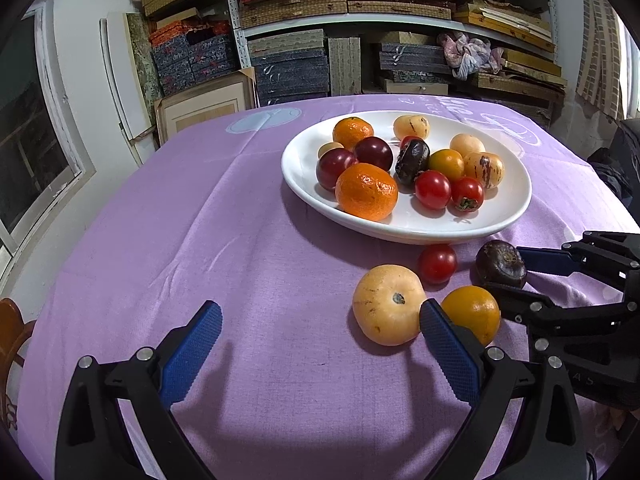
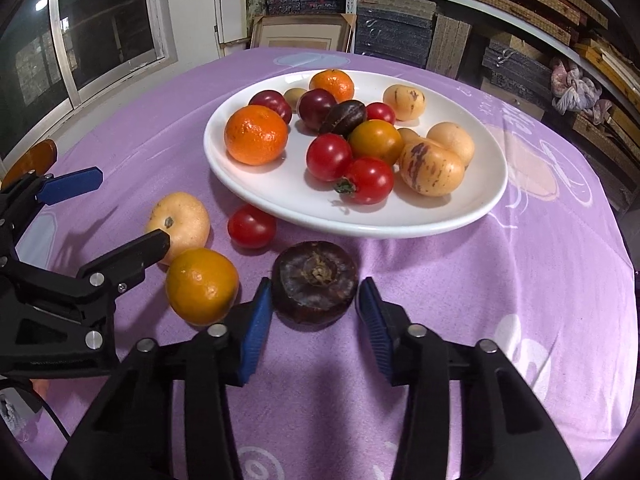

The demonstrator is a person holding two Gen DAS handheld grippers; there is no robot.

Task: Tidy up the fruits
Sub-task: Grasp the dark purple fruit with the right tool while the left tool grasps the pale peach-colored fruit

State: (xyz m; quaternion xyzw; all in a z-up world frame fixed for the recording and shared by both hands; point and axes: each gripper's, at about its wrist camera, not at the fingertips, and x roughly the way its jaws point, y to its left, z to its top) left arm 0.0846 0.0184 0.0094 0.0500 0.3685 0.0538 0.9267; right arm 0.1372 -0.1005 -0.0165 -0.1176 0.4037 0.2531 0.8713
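A dark purple-brown fruit lies on the purple cloth just in front of the white plate. My right gripper has a blue pad against each side of it, and the left wrist view shows the same grip on the fruit. Left of it lie an orange-yellow fruit, a cherry tomato and a pale yellow round fruit. My left gripper stands open above the cloth. Its right finger rests between the pale fruit and the orange-yellow fruit. The plate holds several fruits.
A purple tablecloth covers the table. Shelves stacked with boxes stand behind it, and a window is on the left wall. A wooden chair back shows at the table's left edge.
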